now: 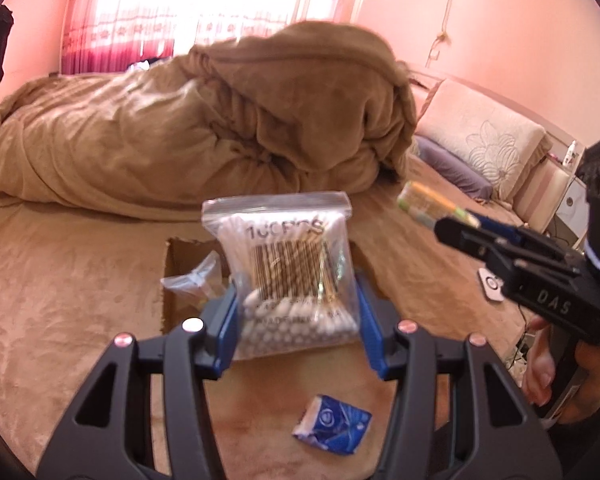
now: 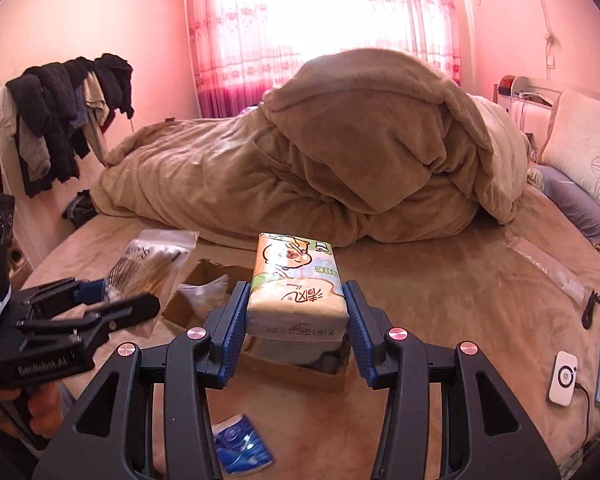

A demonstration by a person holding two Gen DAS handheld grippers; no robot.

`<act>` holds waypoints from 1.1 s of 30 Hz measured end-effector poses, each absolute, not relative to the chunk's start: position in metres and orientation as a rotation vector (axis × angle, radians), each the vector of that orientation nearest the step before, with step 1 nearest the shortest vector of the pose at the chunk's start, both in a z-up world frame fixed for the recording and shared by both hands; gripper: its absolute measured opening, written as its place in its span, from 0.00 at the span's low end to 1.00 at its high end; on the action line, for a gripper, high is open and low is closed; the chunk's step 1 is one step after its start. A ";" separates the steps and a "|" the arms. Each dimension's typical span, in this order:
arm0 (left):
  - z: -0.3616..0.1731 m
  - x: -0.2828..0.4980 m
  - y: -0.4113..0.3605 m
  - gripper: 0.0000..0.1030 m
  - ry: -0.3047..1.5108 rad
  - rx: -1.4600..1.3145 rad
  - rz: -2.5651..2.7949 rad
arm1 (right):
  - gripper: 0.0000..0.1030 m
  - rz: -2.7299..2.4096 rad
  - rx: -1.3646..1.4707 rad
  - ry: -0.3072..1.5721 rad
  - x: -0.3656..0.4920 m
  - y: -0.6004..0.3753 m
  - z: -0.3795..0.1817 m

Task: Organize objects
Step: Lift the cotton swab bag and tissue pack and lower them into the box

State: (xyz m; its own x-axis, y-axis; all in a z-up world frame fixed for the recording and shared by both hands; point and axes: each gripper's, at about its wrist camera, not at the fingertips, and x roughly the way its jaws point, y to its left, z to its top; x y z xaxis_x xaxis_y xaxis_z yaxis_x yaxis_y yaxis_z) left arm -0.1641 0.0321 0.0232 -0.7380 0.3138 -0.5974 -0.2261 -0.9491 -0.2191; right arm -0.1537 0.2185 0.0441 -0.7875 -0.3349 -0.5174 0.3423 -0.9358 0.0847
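The left gripper (image 1: 296,312) is clenched on a zip bag of cotton swabs (image 1: 288,264), held up over the open cardboard box (image 2: 204,292) on the bed (image 2: 460,280). The bag looks light, slick and floppy, so a hold low across the packed swabs seems safest. The right gripper (image 2: 296,320) grasps a soft tissue pack (image 2: 296,284) by its sides; it should squash readily and suit gentle pressure. A blue packet (image 1: 332,428) lies on the bed below.
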 end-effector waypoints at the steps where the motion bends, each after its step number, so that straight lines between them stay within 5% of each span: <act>1: 0.016 -0.172 0.034 0.51 -0.192 -0.975 2.672 | 0.47 -2.684 0.776 0.025 -0.159 0.218 0.041; 20: -0.081 -0.265 0.065 0.57 -0.199 -1.259 2.591 | 0.47 -2.626 0.972 -0.061 -0.224 0.222 -0.029; 33: -0.045 -0.228 0.033 0.72 -0.260 -1.138 2.655 | 0.48 -2.569 1.045 -0.093 -0.233 0.207 -0.051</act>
State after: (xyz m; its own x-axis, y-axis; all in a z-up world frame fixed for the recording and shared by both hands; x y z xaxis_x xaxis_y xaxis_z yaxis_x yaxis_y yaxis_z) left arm -0.2280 0.0331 -0.0449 -0.6677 0.2884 -0.6863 -0.1498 -0.9551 -0.2556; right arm -0.2327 0.2075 -0.0508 -0.6594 -0.3563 -0.6620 0.3076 -0.9314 0.1948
